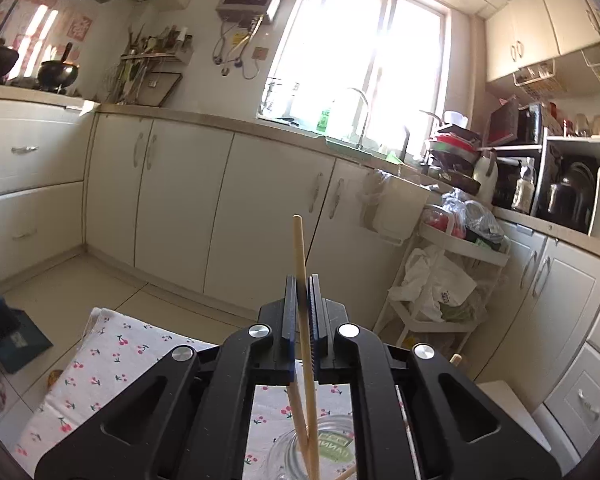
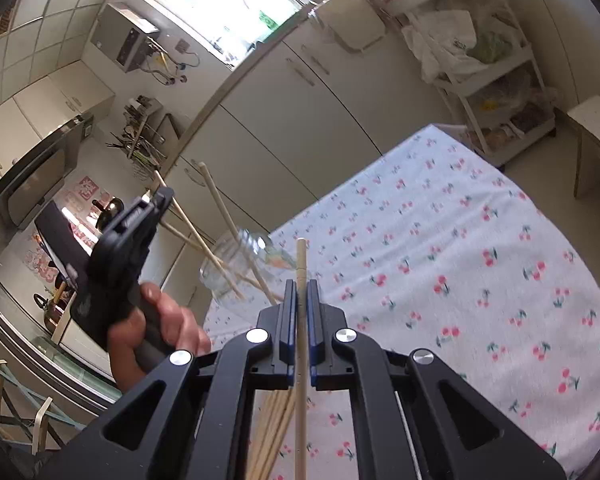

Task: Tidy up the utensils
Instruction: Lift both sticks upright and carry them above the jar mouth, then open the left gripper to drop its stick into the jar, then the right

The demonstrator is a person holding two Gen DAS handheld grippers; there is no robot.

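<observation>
My left gripper (image 1: 302, 280) is shut on a wooden chopstick (image 1: 299, 244) that stands nearly upright. Its lower end reaches down into a clear glass jar (image 1: 332, 448), which holds another chopstick or two. In the right wrist view, the jar (image 2: 236, 268) stands near the far-left edge of the cherry-print cloth (image 2: 460, 260). A hand holds the left gripper (image 2: 165, 196) just left of it. My right gripper (image 2: 299, 282) is shut on a single chopstick (image 2: 301, 260), lifted above the cloth. Its tip points past the jar's right side.
A bundle of loose chopsticks (image 2: 272, 432) lies on the cloth under the right gripper. Cream cabinets (image 1: 228, 208) run behind the table. A white shelf cart (image 1: 452, 280) with bags stands at the right, and a pale stool (image 2: 596, 120) is beyond the table.
</observation>
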